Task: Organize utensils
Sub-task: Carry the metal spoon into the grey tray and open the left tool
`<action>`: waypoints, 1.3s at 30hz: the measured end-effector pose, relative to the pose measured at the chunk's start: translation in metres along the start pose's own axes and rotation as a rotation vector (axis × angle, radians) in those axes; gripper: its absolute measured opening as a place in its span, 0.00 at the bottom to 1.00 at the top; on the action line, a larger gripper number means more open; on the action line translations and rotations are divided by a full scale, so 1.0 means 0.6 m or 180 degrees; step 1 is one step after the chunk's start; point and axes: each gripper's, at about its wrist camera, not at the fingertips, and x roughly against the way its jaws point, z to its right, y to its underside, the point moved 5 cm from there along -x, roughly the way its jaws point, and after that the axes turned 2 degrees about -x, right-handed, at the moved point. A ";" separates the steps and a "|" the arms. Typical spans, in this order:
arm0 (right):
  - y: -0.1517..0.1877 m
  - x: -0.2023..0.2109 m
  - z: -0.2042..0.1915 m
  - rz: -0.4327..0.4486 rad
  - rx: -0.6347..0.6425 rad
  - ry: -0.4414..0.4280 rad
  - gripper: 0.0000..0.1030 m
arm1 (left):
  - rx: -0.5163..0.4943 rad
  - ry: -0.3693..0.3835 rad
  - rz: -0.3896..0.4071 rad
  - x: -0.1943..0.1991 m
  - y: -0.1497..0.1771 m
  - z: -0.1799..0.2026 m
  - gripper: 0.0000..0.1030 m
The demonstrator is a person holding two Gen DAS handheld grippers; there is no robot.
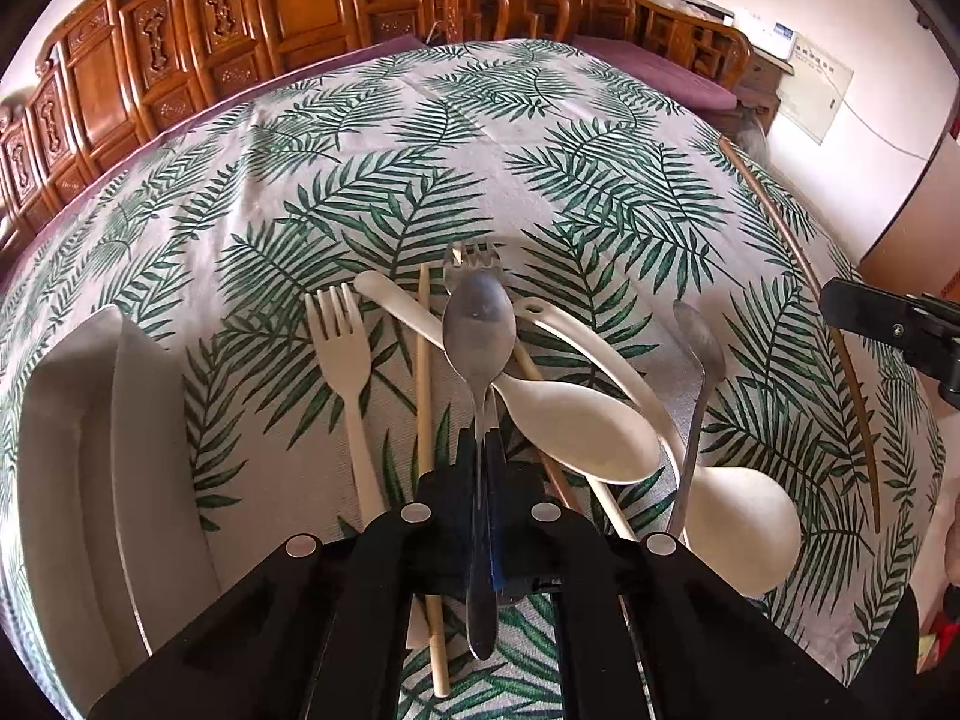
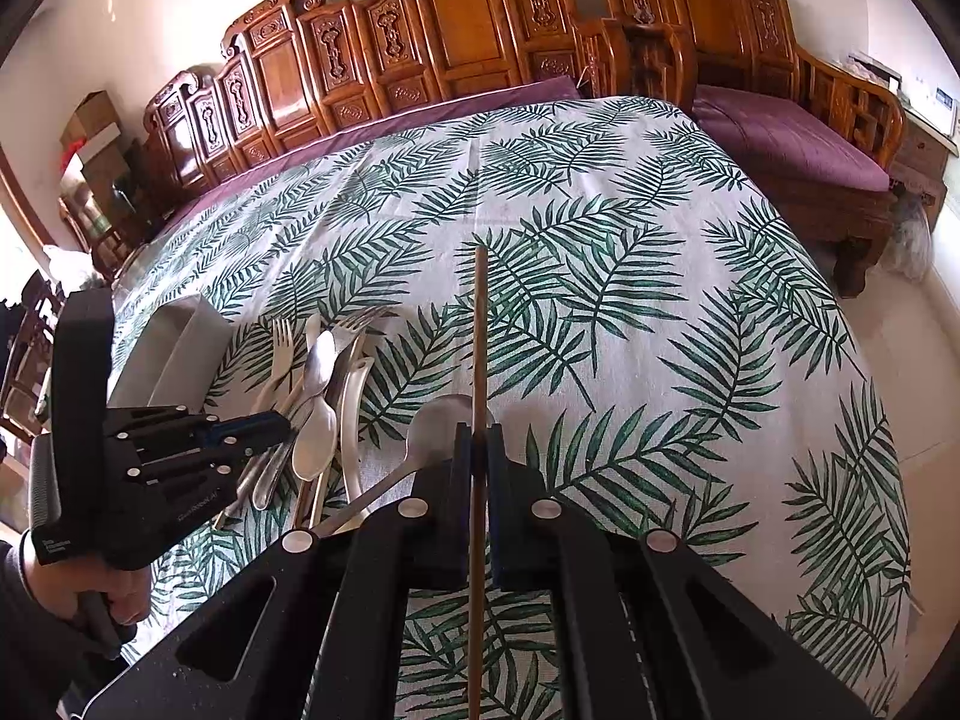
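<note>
My left gripper (image 1: 483,450) is shut on a metal spoon (image 1: 479,324) by its handle, held over a pile of utensils on the leaf-print tablecloth. The pile holds a cream plastic fork (image 1: 342,330), cream spoons (image 1: 576,420), a pale chopstick (image 1: 426,420), a metal fork (image 1: 471,255) and another metal spoon (image 1: 699,342). My right gripper (image 2: 478,438) is shut on a brown wooden chopstick (image 2: 479,330), which also shows in the left wrist view (image 1: 840,348). The left gripper also shows in the right wrist view (image 2: 264,426).
A grey-white tray (image 1: 78,420) lies left of the pile; it also shows in the right wrist view (image 2: 174,354). Carved wooden benches (image 2: 480,30) with purple cushions stand behind the table. The table's right edge drops to a pale floor (image 2: 918,372).
</note>
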 end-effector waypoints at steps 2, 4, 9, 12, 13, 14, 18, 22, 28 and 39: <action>0.001 0.000 -0.002 -0.0005 0.0015 -0.0004 0.06 | -0.0010 -0.0013 0.0046 0.010 -0.002 0.000 0.03; 0.001 0.001 -0.006 -0.0004 0.0035 -0.0015 0.06 | -0.0022 -0.0023 0.0087 0.022 -0.004 0.002 0.03; 0.001 0.005 -0.027 0.0009 0.0097 -0.0073 0.06 | -0.0019 -0.0009 0.0243 0.068 -0.009 -0.001 0.03; -0.002 0.010 -0.041 0.0031 0.0132 -0.0101 0.06 | -0.0015 -0.0014 0.0335 0.099 -0.009 -0.009 0.03; -0.004 0.014 -0.049 0.0051 0.0149 -0.0111 0.06 | -0.0008 -0.0015 0.0369 0.111 -0.008 -0.015 0.03; -0.007 0.017 -0.055 0.0066 0.0161 -0.0120 0.06 | -0.0004 -0.0019 0.0398 0.122 -0.008 -0.020 0.03; -0.014 0.024 -0.083 0.0107 0.0204 -0.0158 0.06 | 0.0010 -0.0060 0.0484 0.158 0.000 -0.045 0.03; -0.021 0.026 -0.116 0.0141 0.0260 -0.0209 0.06 | 0.0035 -0.0122 0.0556 0.184 0.009 -0.074 0.03; -0.028 0.024 -0.171 0.0167 0.0375 -0.0297 0.06 | 0.0143 -0.0216 0.0571 0.201 0.030 -0.129 0.03; -0.030 0.004 -0.275 0.0099 0.0599 -0.0432 0.06 | 0.0349 -0.0337 0.0533 0.192 0.058 -0.224 0.03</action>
